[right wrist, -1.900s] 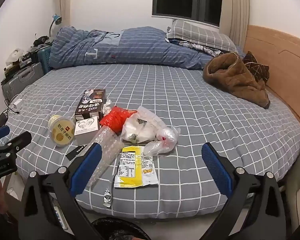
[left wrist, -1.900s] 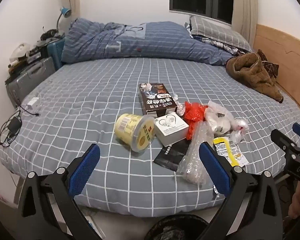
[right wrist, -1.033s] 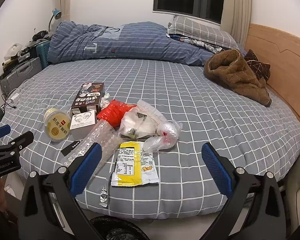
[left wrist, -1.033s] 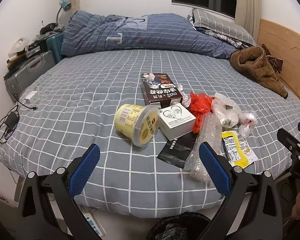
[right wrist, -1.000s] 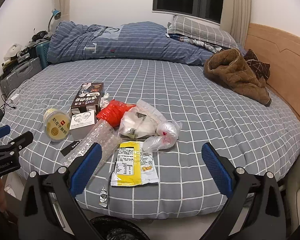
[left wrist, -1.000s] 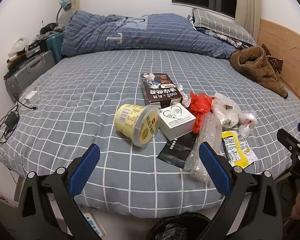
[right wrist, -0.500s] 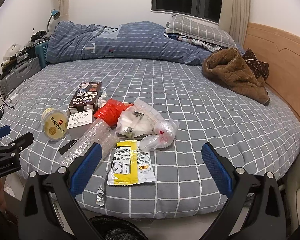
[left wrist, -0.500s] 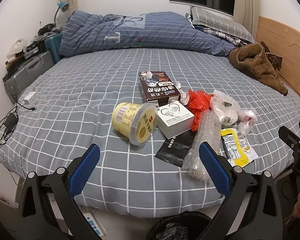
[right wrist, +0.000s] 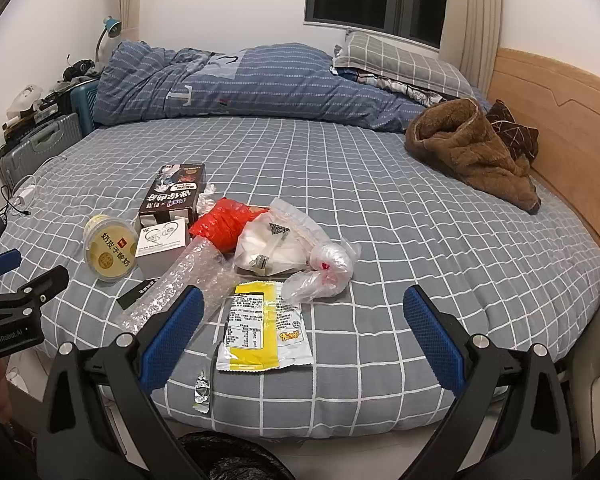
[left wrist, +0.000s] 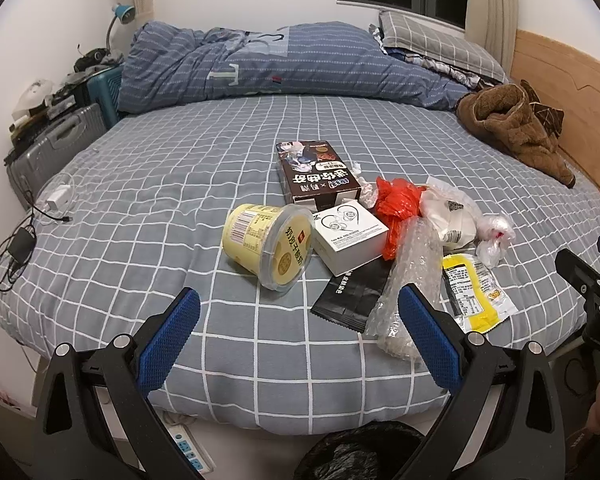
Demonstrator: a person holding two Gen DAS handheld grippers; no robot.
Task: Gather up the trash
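Both tongs, left tongs [left wrist: 298,324] and right tongs [right wrist: 304,326], wide apart, empty.

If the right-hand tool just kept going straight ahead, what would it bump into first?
Probably the yellow-and-white snack wrapper lying flat on the grey checked bedsheet; the open right tool points at it, though depth is hard to judge.

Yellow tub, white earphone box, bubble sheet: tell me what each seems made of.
Yellow tub: likely glossy plastic with a clear lid, since the lid rim shines. White earphone box: probably matte cardboard, with crisp flat faces. Bubble sheet: clear plastic bubble wrap, with a see-through, blistered surface.
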